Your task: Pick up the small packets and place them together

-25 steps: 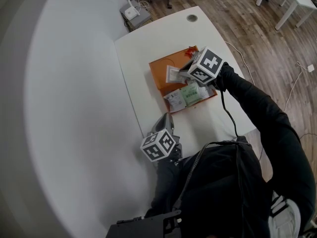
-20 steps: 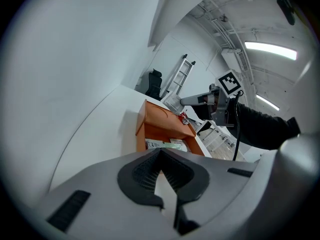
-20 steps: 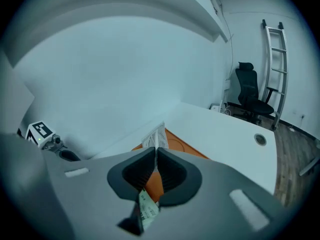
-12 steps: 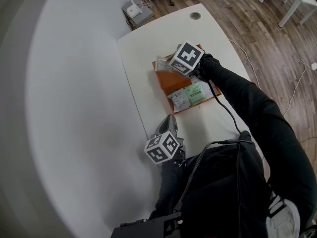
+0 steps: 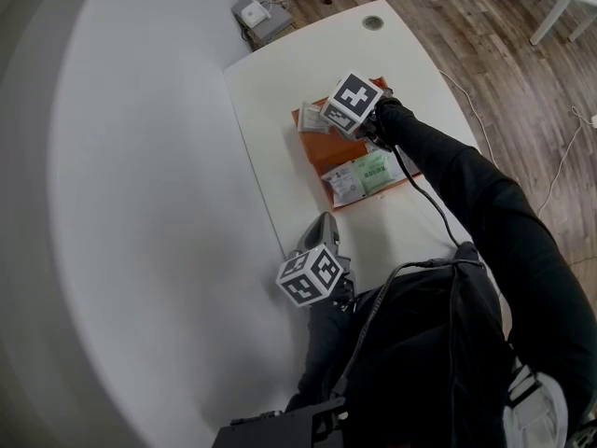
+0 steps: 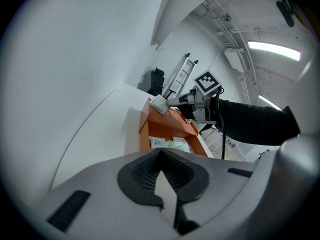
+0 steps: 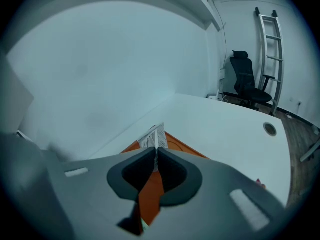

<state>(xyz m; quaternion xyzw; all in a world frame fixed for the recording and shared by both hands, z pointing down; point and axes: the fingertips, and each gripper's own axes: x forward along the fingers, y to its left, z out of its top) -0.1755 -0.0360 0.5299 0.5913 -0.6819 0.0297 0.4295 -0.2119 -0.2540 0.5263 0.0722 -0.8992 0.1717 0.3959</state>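
Nearest, left tongs [image 6: 160,153] sit low over the white counter [image 5: 280,91], tips together, nothing between them. Beyond them, a flat orange tray [image 5: 331,152] holds a small white printed packet [image 5: 345,187] and a small green packet [image 5: 376,171], side by side and touching, at its near end. Farther on, right tongs [image 7: 156,151] are clamped on a small white foil packet [image 7: 154,135], held at the tray's far left corner; can't tell if it touches the tray. Past the counter: black office chair [image 7: 245,84], metal ladder [image 7: 270,54] against the wall.
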